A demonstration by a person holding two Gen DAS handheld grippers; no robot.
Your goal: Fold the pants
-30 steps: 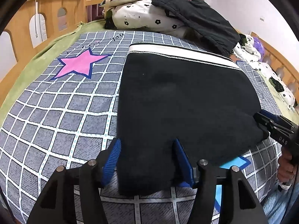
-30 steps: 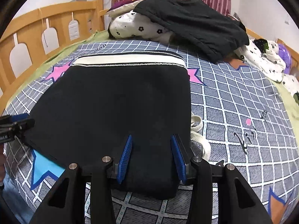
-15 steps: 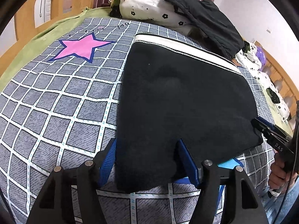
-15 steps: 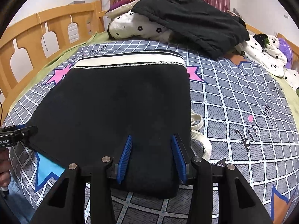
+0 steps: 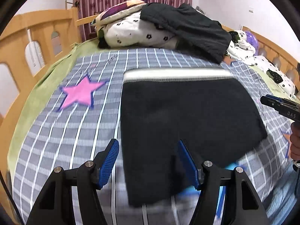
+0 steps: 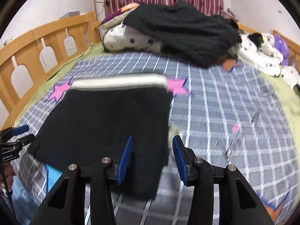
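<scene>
The black pants [image 5: 187, 116] lie folded flat on the checked bedspread, white waistband [image 5: 176, 74] at the far end. They also show in the right wrist view [image 6: 105, 123]. My left gripper [image 5: 148, 161] is open above the near left corner of the pants, its jaws wide apart and empty. My right gripper [image 6: 151, 159] is open above the near right corner, empty. The right gripper also shows at the right edge of the left wrist view [image 5: 281, 106]; the left gripper shows at the left edge of the right wrist view [image 6: 15, 136].
A pile of quilts with a black garment [image 5: 187, 24] on top lies at the head of the bed. Wooden rails [image 6: 46, 45] run along the left side. More bedding [image 6: 262, 54] lies at the far right. A pale drawstring [image 6: 174, 129] shows beside the pants.
Both grippers have lifted and drawn back from the pants' near edge. The left jaws have opened wider. The pants stay flat on the bed.
</scene>
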